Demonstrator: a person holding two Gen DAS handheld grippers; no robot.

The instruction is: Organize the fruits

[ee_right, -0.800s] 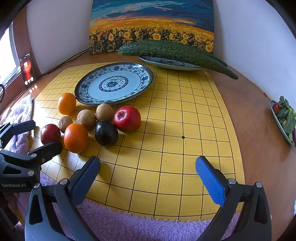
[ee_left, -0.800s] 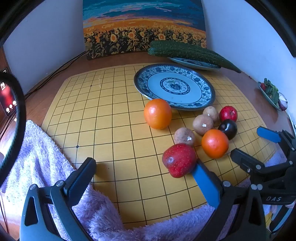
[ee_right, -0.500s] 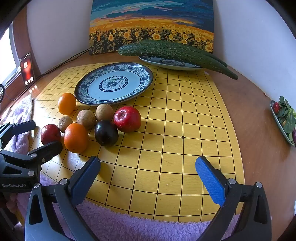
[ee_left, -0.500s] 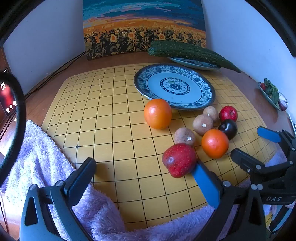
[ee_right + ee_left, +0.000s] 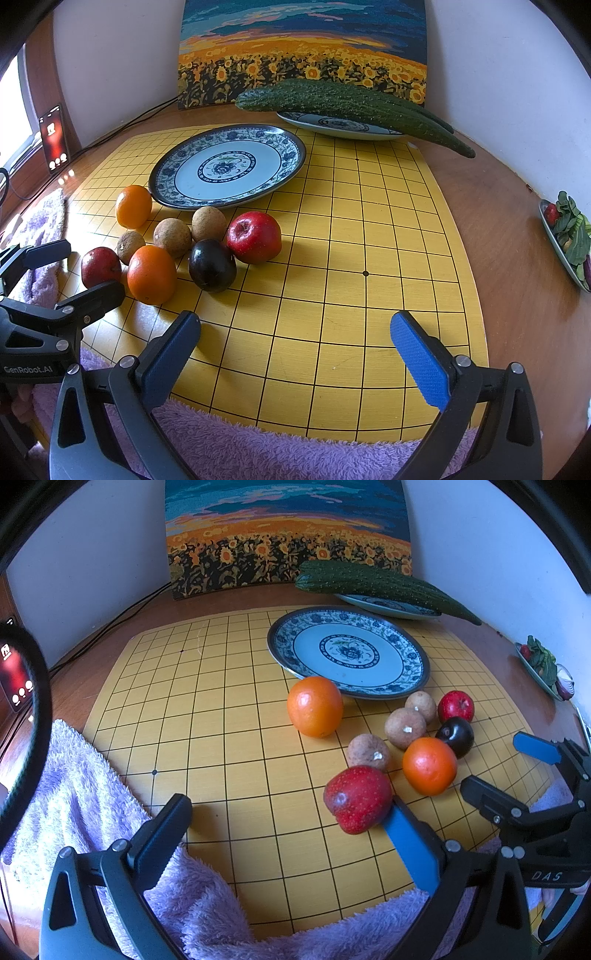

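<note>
**Inspector:** State your tools

**Operator:** My left gripper [image 5: 291, 834] hangs low over the near edge of the yellow gridded board [image 5: 221, 720], fingers spread wide, nothing between them. My right gripper [image 5: 295, 354] is the same: pads far apart, gripping nothing, above the near right part of that board

**Inspector:** Where is the fruit, taken from the round blue-and-white patterned plate [image 5: 284, 162]?

**Operator:** All of it lies on the board on the near side of that plate; none is on it. The first orange [image 5: 315, 706] sits just beside the plate's near rim. Three brown round fruits follow: one [image 5: 420, 706] close to the rim, one [image 5: 405, 727] just nearer than it, one [image 5: 368, 755] nearer again. The small bright red apple [image 5: 455, 706] sits to the right of the brown one by the rim, and the dark purple plum [image 5: 455, 736] just in front of that apple. The second orange [image 5: 429, 771] lies beside the plum. The dull red speckled apple [image 5: 357, 798] is farthest from the plate, just beside my left gripper's blue right-hand pad; I cannot tell whether they touch

**Inspector:** Anything else?

**Operator:** Behind the plate, a second patterned dish [image 5: 332, 125] carries long dark green cucumbers [image 5: 351, 103], before a sunflower painting [image 5: 303, 48]. A lilac fleecy towel [image 5: 258, 450] covers the board's near edge
</note>
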